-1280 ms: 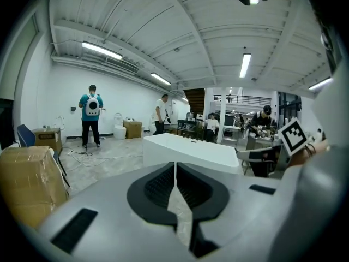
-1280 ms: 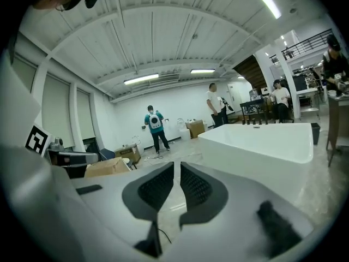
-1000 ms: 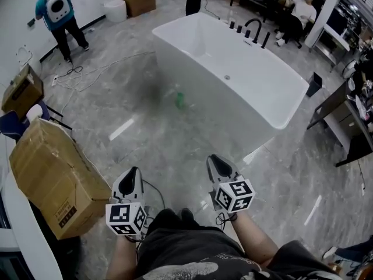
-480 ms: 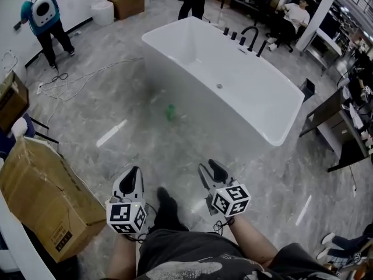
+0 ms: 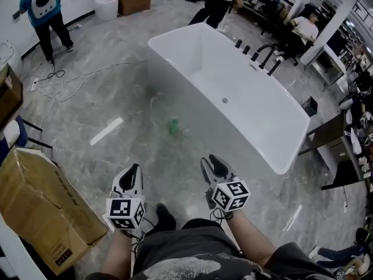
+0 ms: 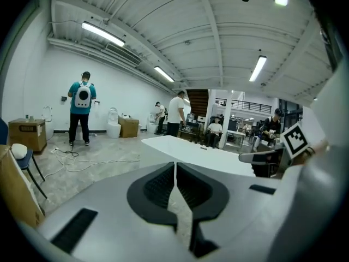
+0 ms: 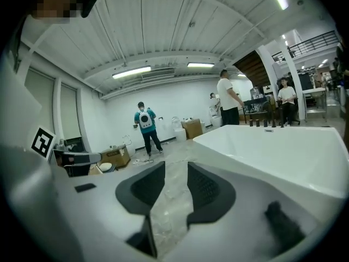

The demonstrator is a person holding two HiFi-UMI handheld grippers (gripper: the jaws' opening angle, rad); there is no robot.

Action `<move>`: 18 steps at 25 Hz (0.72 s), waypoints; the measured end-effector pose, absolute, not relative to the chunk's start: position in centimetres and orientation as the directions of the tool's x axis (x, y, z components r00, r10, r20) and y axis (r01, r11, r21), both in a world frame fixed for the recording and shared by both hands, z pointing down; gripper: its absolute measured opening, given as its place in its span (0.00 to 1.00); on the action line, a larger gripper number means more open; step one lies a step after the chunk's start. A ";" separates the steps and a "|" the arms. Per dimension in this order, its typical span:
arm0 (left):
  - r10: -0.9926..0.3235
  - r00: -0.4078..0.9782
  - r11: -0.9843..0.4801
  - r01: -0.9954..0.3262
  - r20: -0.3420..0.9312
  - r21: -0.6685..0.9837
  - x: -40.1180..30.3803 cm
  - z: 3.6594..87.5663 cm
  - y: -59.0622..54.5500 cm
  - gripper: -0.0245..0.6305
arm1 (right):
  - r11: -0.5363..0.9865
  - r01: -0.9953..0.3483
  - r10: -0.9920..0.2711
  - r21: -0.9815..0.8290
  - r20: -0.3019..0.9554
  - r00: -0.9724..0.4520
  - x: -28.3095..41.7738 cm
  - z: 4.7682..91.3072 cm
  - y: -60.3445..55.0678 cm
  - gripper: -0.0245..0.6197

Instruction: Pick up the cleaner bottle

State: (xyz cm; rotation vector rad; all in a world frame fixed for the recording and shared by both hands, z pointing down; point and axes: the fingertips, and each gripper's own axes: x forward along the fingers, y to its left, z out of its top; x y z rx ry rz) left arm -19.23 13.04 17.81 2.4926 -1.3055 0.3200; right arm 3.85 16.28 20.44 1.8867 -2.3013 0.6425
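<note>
The green cleaner bottle (image 5: pixel 173 126) sits on the floor (image 5: pixel 116 98) just beside the bathtub (image 5: pixel 245 98), too far ahead to reach, so both tools point toward it empty: the left gripper (image 5: pixel 133 171) with jaws clenched together, the right gripper (image 5: pixel 210 160) with jaws parted around nothing and closing slightly.

One bathtub (image 5: pixel 245 92) and one green cleaner bottle (image 5: pixel 173 126)

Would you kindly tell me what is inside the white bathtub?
Inside the bathtub only a drain shows on its bare bottom. The near wall's inner face is hidden behind the rim. The green bottle stands outside, on the floor.
</note>
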 end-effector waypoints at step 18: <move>-0.757 0.453 -0.430 -0.888 0.471 0.163 -11.8 25.5 -0.4 0.07 | 0.223 -0.964 -0.821 -0.144 0.505 -0.265 13.7 32.6 -0.8 0.11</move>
